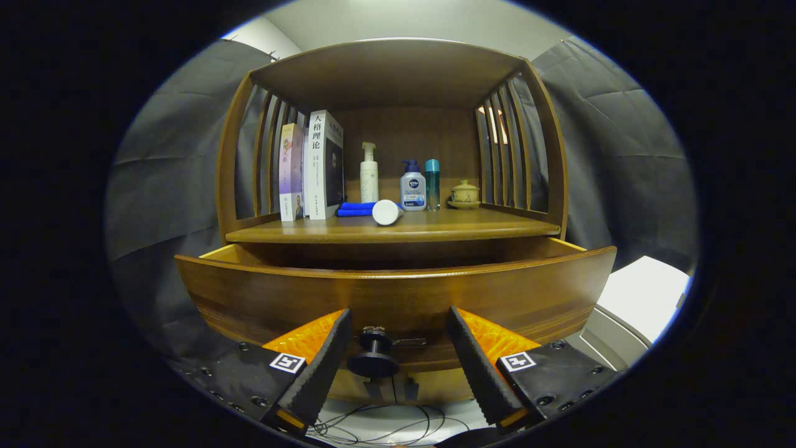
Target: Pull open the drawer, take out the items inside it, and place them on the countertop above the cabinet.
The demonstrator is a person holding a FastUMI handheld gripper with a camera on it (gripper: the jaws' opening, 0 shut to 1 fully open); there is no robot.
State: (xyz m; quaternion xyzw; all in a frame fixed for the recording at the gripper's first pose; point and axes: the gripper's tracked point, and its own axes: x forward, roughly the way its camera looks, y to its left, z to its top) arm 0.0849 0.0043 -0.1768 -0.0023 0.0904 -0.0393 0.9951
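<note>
Gripper view: tool point(398, 333) spread wide, gripping nothing, flanks the black round knob point(373, 358) of the pulled-out curved wooden drawer point(249, 298). Beyond, the brown wooden bench point(472, 225) carries books, bottles and a white tube point(387, 212); grey cloth walls surround.

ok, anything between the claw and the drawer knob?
Nothing visible. The claw is open, one finger either side of the drawer knob, with a clear gap on both sides. The drawer is already pulled partly out; its inside is hidden behind the front panel.
</note>
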